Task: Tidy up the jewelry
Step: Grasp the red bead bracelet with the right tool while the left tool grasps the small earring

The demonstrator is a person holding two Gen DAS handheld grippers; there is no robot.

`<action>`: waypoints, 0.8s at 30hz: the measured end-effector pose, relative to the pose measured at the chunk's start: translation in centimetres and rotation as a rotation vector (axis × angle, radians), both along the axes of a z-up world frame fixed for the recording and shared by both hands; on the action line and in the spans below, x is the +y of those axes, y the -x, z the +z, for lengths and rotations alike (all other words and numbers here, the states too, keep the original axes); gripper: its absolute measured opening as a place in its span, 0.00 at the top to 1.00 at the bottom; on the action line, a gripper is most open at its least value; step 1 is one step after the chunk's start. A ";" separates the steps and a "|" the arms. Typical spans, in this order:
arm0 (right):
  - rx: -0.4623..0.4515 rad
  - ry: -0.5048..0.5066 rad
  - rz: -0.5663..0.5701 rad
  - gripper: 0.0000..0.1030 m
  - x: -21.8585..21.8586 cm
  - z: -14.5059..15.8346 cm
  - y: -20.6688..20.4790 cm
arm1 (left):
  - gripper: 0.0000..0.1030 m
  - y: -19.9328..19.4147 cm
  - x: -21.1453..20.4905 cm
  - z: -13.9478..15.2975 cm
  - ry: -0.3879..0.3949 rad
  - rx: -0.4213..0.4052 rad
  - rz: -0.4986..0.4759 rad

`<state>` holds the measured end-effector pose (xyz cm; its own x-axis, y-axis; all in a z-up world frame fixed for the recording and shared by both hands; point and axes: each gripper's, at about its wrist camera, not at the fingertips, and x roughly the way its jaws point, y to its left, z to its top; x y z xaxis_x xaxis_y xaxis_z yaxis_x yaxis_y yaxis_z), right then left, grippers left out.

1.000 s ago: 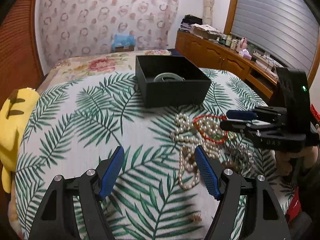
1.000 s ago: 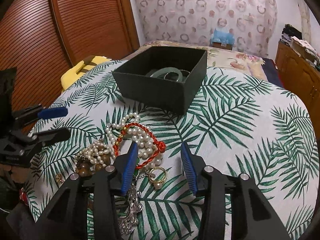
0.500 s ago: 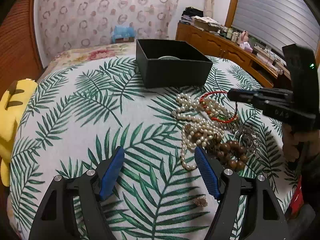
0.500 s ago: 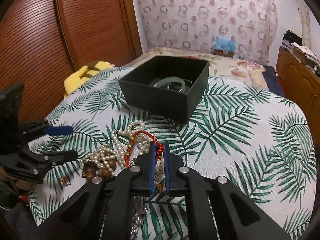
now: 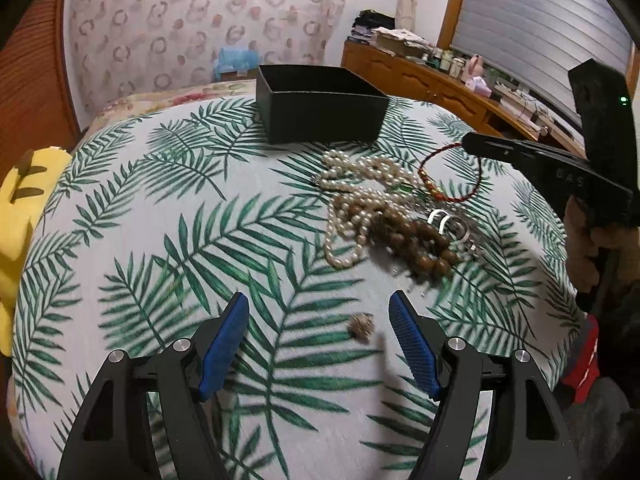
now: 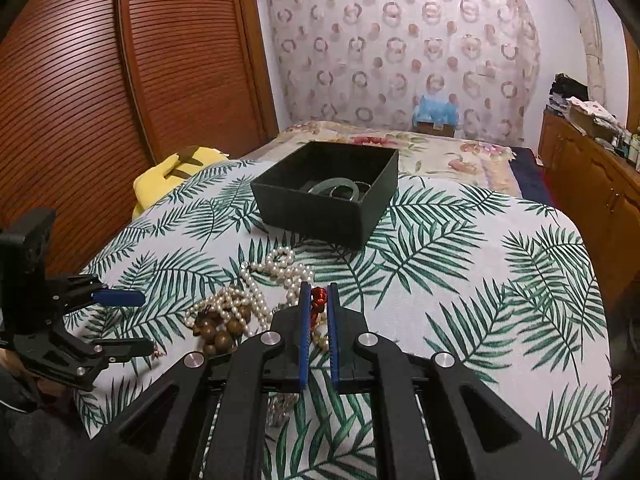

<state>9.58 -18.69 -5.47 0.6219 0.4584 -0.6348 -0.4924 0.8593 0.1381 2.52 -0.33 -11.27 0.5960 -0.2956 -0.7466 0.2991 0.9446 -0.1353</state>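
Note:
A black open box (image 5: 320, 102) stands at the far side of the leaf-print bed cover; the right wrist view shows a pale green bangle (image 6: 340, 187) inside the box (image 6: 320, 208). A heap of pearl strands (image 5: 356, 184), brown wooden beads (image 5: 416, 236) and silver pieces (image 5: 452, 224) lies in front of it. My right gripper (image 6: 319, 300) is shut on a red cord bracelet (image 6: 318, 300), which hangs lifted from its tips above the heap (image 5: 450, 176). My left gripper (image 5: 318, 324) is open and empty, low over the cover, with a small brown earring (image 5: 361, 325) between its fingers.
A yellow plush toy (image 5: 20, 216) lies at the left edge of the bed. A wooden dresser (image 5: 440, 84) with clutter runs along the right wall. A wooden slatted wardrobe (image 6: 120, 100) stands on the other side.
My right gripper closed on the red cord bracelet and lifted it off the heap. My left gripper pulled back and lower, staying open.

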 end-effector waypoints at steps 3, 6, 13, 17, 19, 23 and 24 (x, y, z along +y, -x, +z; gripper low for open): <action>0.004 0.000 -0.006 0.91 -0.3 -0.2 0.1 | 0.50 0.2 -0.5 -0.4 0.006 0.010 -0.020; 0.007 0.000 -0.010 0.91 -0.3 -0.2 0.1 | 0.62 0.3 -1.0 -0.4 -0.002 0.003 -0.034; 0.000 0.002 -0.008 0.91 -0.5 0.0 0.1 | 0.90 0.4 -1.2 -0.5 0.019 0.005 -0.058; -0.007 0.009 -0.001 0.91 -0.5 0.2 0.0 | 0.94 0.4 -1.1 -0.3 0.023 -0.005 -0.056; -0.014 0.009 0.004 0.91 -0.5 0.5 -0.1 | 0.94 0.1 -0.9 -0.2 0.023 -0.010 -0.048; -0.034 0.014 0.010 0.91 0.0 1.4 -0.4 | 0.94 -0.2 -0.5 0.5 0.026 -0.031 -0.038; -0.040 0.018 0.013 0.91 0.2 1.6 -0.4 | 0.94 -0.4 -0.3 0.8 0.028 -0.040 -0.035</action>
<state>10.00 -18.54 -3.84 0.6411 0.4556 -0.6176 -0.5082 0.8550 0.1031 2.92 -0.66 -10.48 0.6144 -0.3373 -0.7133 0.3376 0.9295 -0.1488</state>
